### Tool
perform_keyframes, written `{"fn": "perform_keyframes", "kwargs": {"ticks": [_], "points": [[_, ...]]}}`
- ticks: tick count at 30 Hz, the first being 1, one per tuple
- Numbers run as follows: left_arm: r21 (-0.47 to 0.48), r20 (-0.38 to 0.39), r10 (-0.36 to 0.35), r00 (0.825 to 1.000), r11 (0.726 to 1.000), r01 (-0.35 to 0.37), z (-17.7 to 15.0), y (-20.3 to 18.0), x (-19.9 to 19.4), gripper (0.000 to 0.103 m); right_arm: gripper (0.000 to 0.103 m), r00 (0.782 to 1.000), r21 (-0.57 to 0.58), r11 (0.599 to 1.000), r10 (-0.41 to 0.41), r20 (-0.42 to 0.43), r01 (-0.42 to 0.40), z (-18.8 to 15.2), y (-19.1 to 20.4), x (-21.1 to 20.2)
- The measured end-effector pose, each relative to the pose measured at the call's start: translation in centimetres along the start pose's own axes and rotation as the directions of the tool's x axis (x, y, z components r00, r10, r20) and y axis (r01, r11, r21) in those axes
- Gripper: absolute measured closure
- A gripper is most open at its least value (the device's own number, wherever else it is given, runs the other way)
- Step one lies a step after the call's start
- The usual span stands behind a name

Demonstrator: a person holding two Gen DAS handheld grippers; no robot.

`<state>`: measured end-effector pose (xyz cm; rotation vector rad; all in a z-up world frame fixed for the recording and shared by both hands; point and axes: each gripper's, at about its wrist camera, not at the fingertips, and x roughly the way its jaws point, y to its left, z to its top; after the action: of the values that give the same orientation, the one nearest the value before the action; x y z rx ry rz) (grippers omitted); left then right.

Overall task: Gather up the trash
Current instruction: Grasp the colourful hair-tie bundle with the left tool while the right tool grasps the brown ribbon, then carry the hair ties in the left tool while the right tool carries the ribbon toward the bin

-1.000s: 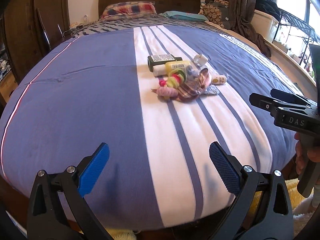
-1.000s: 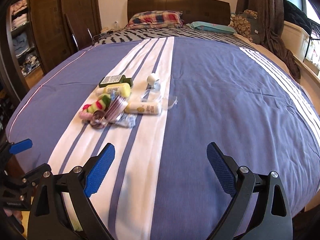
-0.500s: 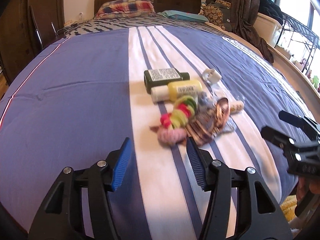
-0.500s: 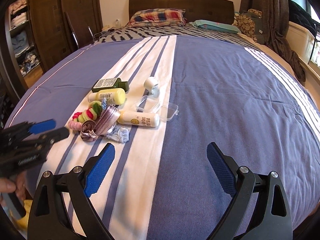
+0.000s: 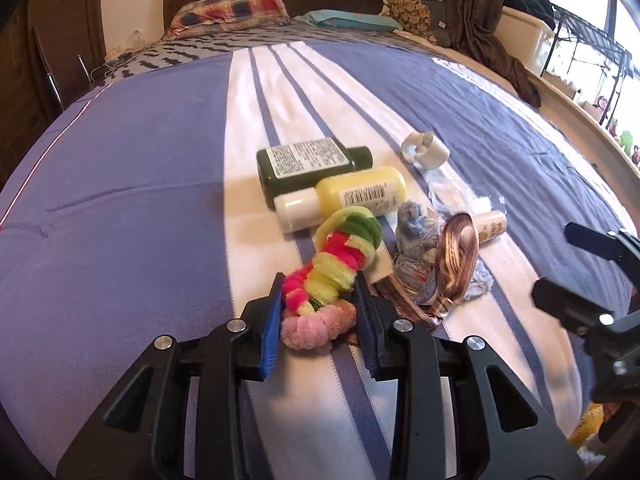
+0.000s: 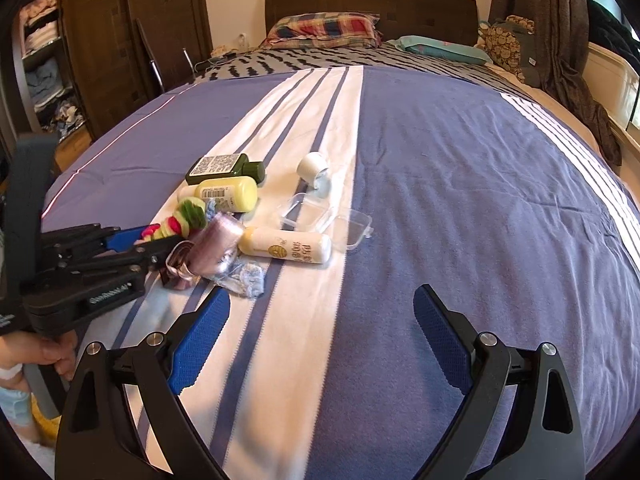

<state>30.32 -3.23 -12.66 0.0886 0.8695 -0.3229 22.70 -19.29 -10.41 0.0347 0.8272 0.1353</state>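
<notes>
The fuzzy toy (image 5: 328, 276) lies at the near end of the trash pile on the bed (image 5: 120, 184), and the left claw (image 5: 318, 320) has just been closing and is now pressed on its pink end. It looks soft, light and bendy, so the middle seems best to be squeezed. The right claw (image 6: 320, 332) is held wide and empty, and what lies under the pile cannot be seen.

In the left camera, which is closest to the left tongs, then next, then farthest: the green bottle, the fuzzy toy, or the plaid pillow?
1. Fuzzy toy: between the left tongs, which have just been closing on it.
2. Green bottle: mid-bed, on the white stripe.
3. Plaid pillow: far end, by the headboard.
</notes>
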Motion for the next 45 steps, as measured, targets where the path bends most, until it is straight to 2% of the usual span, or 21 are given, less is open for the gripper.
{"fn": "perform_keyframes", "kwargs": {"ticks": [5, 8, 11, 13, 17, 19, 21, 27, 35, 45], "points": [[-0.014, 0.044, 0.031, 0.999, 0.999, -0.03, -0.4, 1.4, -2.4, 0.072, 0.01, 0.999, -0.023, 0.999, 0.038, 0.017, -0.038, 0.4, 1.9, -0.1], [-0.021, 0.049, 0.057, 0.997, 0.998, -0.056, -0.8, 2.5, -3.5, 0.072, 0.019, 0.998, -0.045, 0.997, 0.066, 0.023, -0.065, 0.8, 3.4, 0.0], [-0.031, 0.047, 0.063, 0.997, 0.998, -0.062, -1.5, 3.3, -4.3, 0.072, 0.035, 0.995, -0.05, 0.994, 0.094, 0.011, -0.094, 1.3, 4.6, 0.9], [-0.04, 0.046, 0.065, 0.997, 0.997, -0.064, -1.9, 3.9, -4.6, 0.072, 0.048, 0.995, -0.05, 0.994, 0.098, 0.0, -0.098, 1.7, 5.2, 1.8], [-0.05, 0.045, 0.065, 0.997, 0.997, -0.063, -2.5, 4.6, -5.0, 0.072, 0.069, 0.996, -0.054, 0.995, 0.088, -0.025, -0.089, 2.0, 6.0, 3.1], [-0.051, 0.047, 0.063, 0.997, 0.997, -0.06, -2.7, 4.7, -5.3, 0.072, 0.087, 0.996, -0.06, 0.995, 0.082, -0.034, -0.084, 2.0, 6.3, 3.4], [-0.048, 0.051, 0.062, 0.997, 0.997, -0.059, -2.9, 4.6, -5.7, 0.072, 0.093, 0.997, -0.063, 0.995, 0.077, -0.026, -0.078, 1.9, 6.4, 3.1], [-0.039, 0.074, 0.049, 0.996, 0.998, -0.047, -3.4, 3.6, -7.6, 0.072, 0.094, 0.997, -0.076, 0.995, 0.074, 0.031, -0.072, 1.9, 6.5, -0.2], [-0.021, 0.135, 0.017, 0.991, 1.0, -0.014, -5.3, 0.2, -13.4, 0.072, 0.095, 0.99, -0.112, 0.992, 0.064, 0.122, -0.05, 1.1, 6.6, -7.2], [0.021, 0.206, -0.034, 0.978, 0.999, 0.03, -9.7, -4.3, -19.6, 0.072, 0.095, 0.976, -0.116, 0.993, 0.031, 0.214, -0.006, -3.0, 5.8, -15.5]]}}
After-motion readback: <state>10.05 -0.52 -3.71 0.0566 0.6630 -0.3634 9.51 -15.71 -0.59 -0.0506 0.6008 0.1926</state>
